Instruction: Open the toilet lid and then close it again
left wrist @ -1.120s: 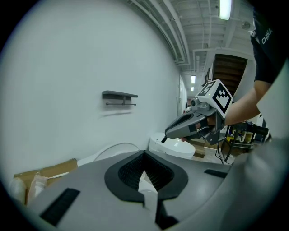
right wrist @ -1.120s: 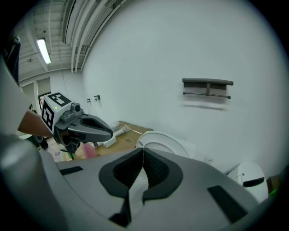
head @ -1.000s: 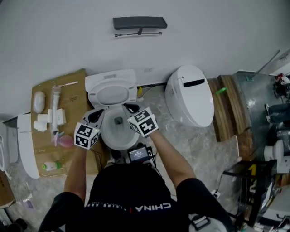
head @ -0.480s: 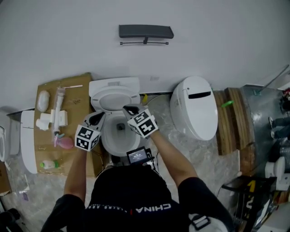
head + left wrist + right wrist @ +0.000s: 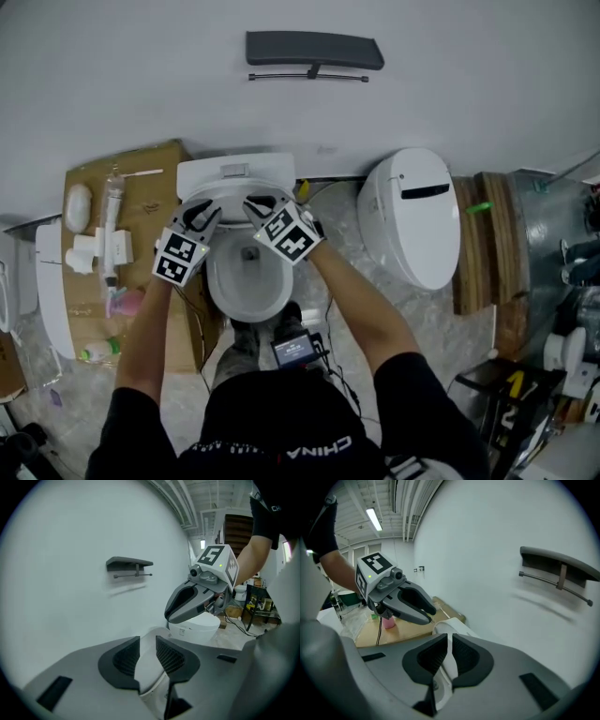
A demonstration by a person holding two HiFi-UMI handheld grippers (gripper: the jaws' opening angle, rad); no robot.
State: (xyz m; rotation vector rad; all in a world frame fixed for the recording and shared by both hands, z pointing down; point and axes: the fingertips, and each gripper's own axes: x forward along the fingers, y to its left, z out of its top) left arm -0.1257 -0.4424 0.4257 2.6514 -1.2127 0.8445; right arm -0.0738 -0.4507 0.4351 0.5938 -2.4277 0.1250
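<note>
Two white toilets under a broad, plain pale wall (image 5: 450, 94), on a marbled grey floor (image 5: 441, 328): the middle toilet (image 5: 246, 311) at the centre of the head view, bowl open, and a second toilet (image 5: 412, 216) right of centre with its cover down. Left of centre, a sheet of brown cardboard (image 5: 150, 202) flat on the floor, carrying white fittings (image 5: 103, 248) and a pink piece (image 5: 127, 302). Near the right edge, wooden planks (image 5: 487, 244) beside cluttered metal gear. Along the bottom, a person in a black top (image 5: 281, 422), both forearms stretched up the frame toward the bowl, a small lit screen (image 5: 298, 348) at the waist. High on the wall, upper centre, a dark shelf (image 5: 314, 49) with a thin rail beneath. On the middle toilet, the toilet lid (image 5: 234, 195) raised nearly upright, close in front of the cistern (image 5: 234, 171), seen almost edge-on from above. At the lid's top rim, toward the left, the left claw (image 5: 204, 212), opening: pads a little apart, the white rim between them. Just beside it, toward the right of the same rim, the right claw (image 5: 258, 204), pads drawn close together and clamped on the thin white edge. Each claw angled downward and visible in the other's view, marker cube uppermost.
</note>
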